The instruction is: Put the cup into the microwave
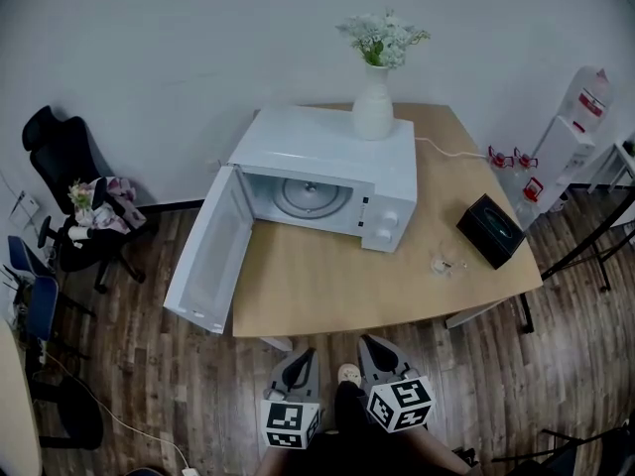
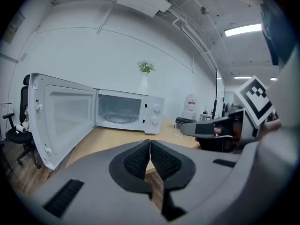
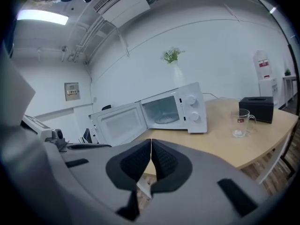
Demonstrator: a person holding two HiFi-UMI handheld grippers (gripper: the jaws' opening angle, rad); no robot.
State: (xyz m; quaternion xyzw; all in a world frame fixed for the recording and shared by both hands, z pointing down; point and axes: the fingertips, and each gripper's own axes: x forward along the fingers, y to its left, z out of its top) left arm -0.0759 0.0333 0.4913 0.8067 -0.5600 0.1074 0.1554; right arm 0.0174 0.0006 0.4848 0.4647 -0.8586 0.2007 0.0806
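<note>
Two hand-held grippers sit side by side at the bottom of the head view, over wooden floor, just short of the near edge of one light wooden table (image 1: pixel 327 296). The left gripper (image 2: pixel 150 150) has its jaws pressed together with nothing between them. The right gripper (image 3: pixel 151 150) is the same, pads meeting and empty.

One white microwave (image 1: pixel 332 152) stands on the table ahead of both grippers, toward the far edge. Its door (image 1: pixel 206 256) is swung fully open, ahead and to the left of the left gripper, and reaches out past the table's left edge over the floor. Inside, one round glass turntable (image 1: pixel 312 196) is in view, and the cavity mouth faces the grippers.

One clear glass cup (image 3: pixel 242 123) with a handle stands upright on the table, ahead and to the right of the right gripper. It is near the table's right edge, between the microwave's control panel and one black box (image 1: pixel 490 229), touching neither.

One white vase (image 1: pixel 373 109) of pale flowers stands on top of the microwave.

A wide strip of bare tabletop runs between the near edge and the microwave front. One black office chair (image 1: pixel 67 172) stands far off to the left of the left gripper, well apart from the table.
</note>
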